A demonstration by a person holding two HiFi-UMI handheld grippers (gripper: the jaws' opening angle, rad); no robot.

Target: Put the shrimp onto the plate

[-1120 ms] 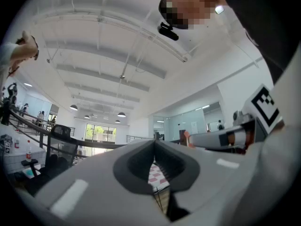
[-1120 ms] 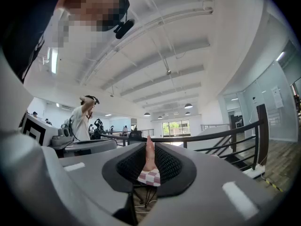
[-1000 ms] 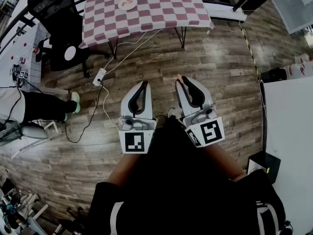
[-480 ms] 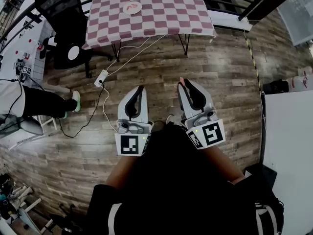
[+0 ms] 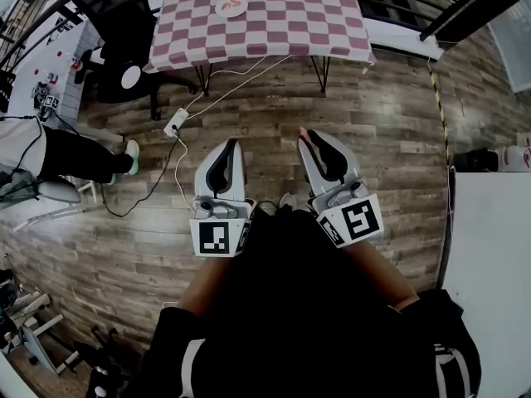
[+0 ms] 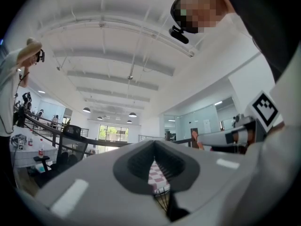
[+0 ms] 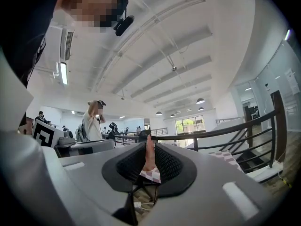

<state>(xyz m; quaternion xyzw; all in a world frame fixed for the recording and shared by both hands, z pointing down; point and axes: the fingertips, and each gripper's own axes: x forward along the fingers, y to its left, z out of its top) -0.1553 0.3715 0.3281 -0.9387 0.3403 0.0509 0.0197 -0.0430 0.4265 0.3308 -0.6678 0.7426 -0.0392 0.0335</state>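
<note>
A pink-orange shrimp (image 7: 149, 155) stands pinched between the dark pads of my right gripper (image 7: 149, 147), which is shut on it. In the head view its tip (image 5: 303, 132) pokes out past that gripper (image 5: 309, 138). My left gripper (image 5: 226, 146) is held level beside it over the wooden floor, jaws shut and empty; in its own view the left gripper (image 6: 154, 145) shows only a thin slit between the pads. The white plate (image 5: 231, 6), with something red on it, lies on the pink checkered table (image 5: 290, 23) far ahead of both grippers.
A black office chair (image 5: 116, 19) stands left of the table. A power strip (image 5: 174, 126) and white cables trail across the floor under it. A seated person's leg and shoe (image 5: 91, 157) are at the left. A white counter (image 5: 498, 247) lines the right side.
The table and plate have shifted slightly rightward and lower in the head view. Both grippers keep nearly the same pose, and the shrimp stays in the right jaws.
</note>
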